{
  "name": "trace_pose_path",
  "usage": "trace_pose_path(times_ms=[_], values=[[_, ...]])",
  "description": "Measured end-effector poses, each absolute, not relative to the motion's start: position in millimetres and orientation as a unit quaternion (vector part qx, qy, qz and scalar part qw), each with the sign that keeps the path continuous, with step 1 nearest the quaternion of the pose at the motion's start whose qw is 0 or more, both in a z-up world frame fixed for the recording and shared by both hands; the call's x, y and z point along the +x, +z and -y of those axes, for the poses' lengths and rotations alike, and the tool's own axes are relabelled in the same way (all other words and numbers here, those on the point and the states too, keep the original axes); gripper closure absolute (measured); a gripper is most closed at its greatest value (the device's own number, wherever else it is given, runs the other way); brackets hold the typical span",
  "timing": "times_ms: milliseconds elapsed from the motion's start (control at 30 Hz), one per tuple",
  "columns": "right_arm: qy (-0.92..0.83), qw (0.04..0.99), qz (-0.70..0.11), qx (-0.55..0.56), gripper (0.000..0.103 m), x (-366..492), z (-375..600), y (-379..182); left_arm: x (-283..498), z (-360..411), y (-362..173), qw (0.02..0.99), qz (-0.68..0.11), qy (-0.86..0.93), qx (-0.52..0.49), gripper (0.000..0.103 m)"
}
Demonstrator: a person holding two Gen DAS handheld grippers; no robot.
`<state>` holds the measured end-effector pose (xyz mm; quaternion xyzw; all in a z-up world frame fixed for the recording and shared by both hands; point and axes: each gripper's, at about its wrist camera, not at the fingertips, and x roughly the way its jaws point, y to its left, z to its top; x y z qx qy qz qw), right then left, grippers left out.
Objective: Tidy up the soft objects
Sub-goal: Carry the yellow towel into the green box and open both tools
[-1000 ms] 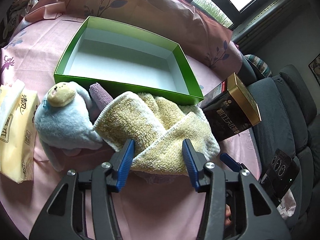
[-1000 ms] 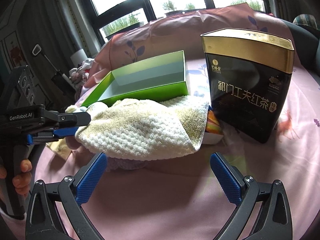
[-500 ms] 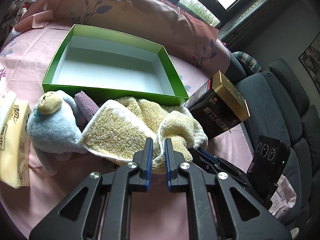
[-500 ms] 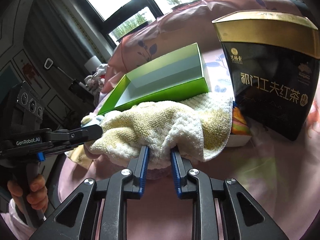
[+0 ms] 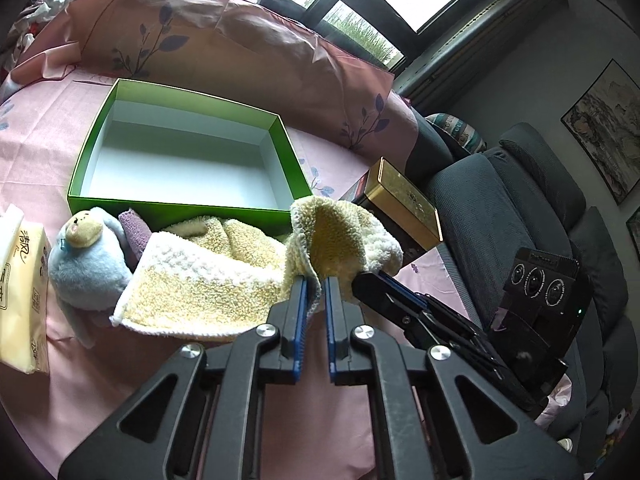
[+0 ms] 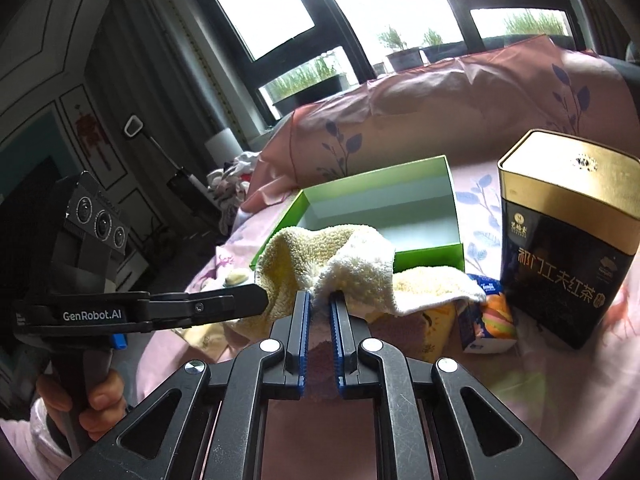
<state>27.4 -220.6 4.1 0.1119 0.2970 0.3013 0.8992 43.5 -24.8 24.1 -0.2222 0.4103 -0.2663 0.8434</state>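
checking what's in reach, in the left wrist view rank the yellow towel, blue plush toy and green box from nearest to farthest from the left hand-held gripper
1. yellow towel: pinched at its near edge in the left hand-held gripper, which is shut on it.
2. blue plush toy: lying to the left, beside the towel.
3. green box: beyond both, its near wall behind the towel, open and with nothing in it.

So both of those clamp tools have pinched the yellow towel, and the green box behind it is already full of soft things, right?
Not quite. The green box is empty: the left wrist view shows only its bare pale floor. The rest holds: the left gripper and the right gripper each have their fingers pinched on a fold of the yellow towel.
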Motion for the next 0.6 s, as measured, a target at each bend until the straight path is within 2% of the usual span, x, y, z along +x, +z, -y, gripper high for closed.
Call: trace_pose_path(times_ms=[233, 300, 400, 500, 600], values=[[0.311, 0.910, -0.258, 0.089, 0.091, 25, 207, 43, 41, 14, 55, 0.855, -0.380, -0.272, -0.223, 0.099], [0.320, 0.914, -0.236, 0.083, 0.098, 24, 202, 61, 42, 12, 65, 0.862, -0.369, -0.271, -0.216, 0.099], [0.326, 0.920, -0.208, 0.067, 0.099, 27, 192, 88, 43, 9, 84, 0.870, -0.348, -0.277, -0.210, 0.099], [0.307, 0.926, -0.216, 0.032, 0.099, 35, 181, 99, 47, 9, 95, 0.884, -0.335, -0.265, -0.188, 0.098], [0.300, 0.924, -0.234, 0.030, 0.098, 33, 189, 88, 53, 10, 80, 0.883, -0.355, -0.253, -0.172, 0.098]])
